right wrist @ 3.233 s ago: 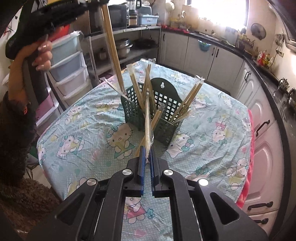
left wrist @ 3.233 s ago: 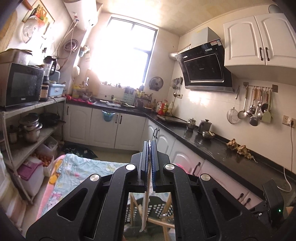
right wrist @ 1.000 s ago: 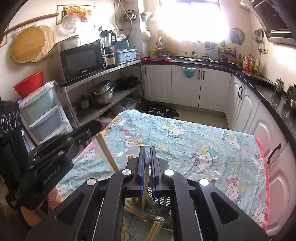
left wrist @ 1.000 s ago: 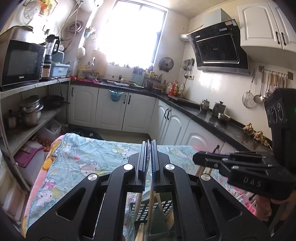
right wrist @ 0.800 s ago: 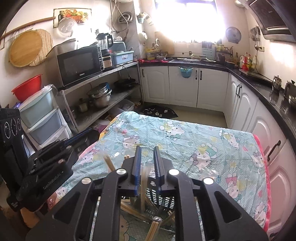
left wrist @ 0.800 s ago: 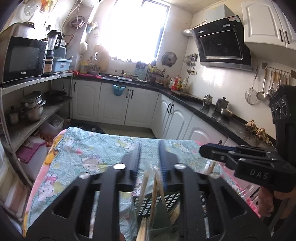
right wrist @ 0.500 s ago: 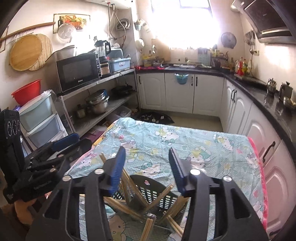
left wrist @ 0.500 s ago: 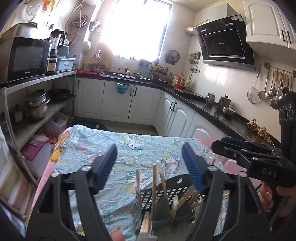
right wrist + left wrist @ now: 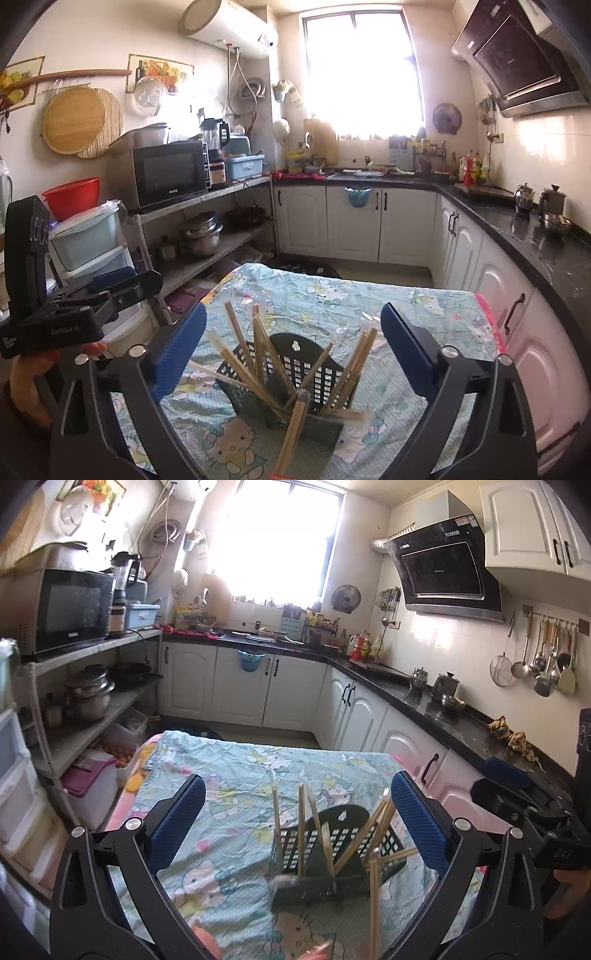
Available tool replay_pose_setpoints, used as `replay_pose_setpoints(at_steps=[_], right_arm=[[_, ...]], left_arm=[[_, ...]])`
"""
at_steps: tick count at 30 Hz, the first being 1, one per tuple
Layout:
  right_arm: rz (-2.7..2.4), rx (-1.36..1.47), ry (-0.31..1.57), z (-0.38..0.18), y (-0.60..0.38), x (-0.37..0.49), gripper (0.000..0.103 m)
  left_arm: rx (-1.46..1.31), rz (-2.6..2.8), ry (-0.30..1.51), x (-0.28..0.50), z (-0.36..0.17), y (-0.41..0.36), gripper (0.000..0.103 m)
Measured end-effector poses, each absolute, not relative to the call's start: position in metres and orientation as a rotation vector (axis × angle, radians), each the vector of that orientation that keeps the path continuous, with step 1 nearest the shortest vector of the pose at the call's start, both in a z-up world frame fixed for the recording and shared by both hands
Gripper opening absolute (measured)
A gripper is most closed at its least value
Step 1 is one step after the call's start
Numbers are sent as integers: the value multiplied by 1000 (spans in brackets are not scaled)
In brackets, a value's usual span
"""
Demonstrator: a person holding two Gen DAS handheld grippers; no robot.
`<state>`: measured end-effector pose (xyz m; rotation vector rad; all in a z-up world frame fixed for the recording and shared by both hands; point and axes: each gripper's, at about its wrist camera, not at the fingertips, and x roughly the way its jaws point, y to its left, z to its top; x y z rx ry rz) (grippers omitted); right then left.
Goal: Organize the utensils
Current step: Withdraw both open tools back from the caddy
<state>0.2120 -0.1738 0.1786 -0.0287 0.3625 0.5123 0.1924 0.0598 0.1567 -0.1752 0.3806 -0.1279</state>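
From the left wrist view, the left gripper has its jaws opening wide with nothing pressed between them; the chopsticks stand in the dark basket on the table below. The drop-off step looks finished.

From the right wrist view, the right gripper is likewise opening, empty, tilted slightly down over the basket. Next probably calls for finding another loose pair.

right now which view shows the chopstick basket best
The right wrist view: the basket sits fairly sharp between the spread fingers, its arched back, grid walls and fanned chopsticks all clear. The left wrist view shows the same basket lower and blurred at the front edge.
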Motion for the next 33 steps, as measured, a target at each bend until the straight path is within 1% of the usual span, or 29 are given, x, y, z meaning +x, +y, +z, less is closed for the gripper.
replay_pose_setpoints(at_steps=[3,8,16,27,33], right_arm=[[494,-26,350,172,-180,195,96],[452,-40,336,155,-185,167,97],[411,-26,359,117,-193,141,97],[377,-54,393,67,-194,109,97],[316,-85,347,43,-201,92,97]], left_arm=[[-174,-116,394,179,152,57,93],[-165,-96,416,155,136,51,93],[-149,-59,445,126,101,46,93],[-153,-23,533,100,45,36,93],[-154,-22,495,80,23,25,93]])
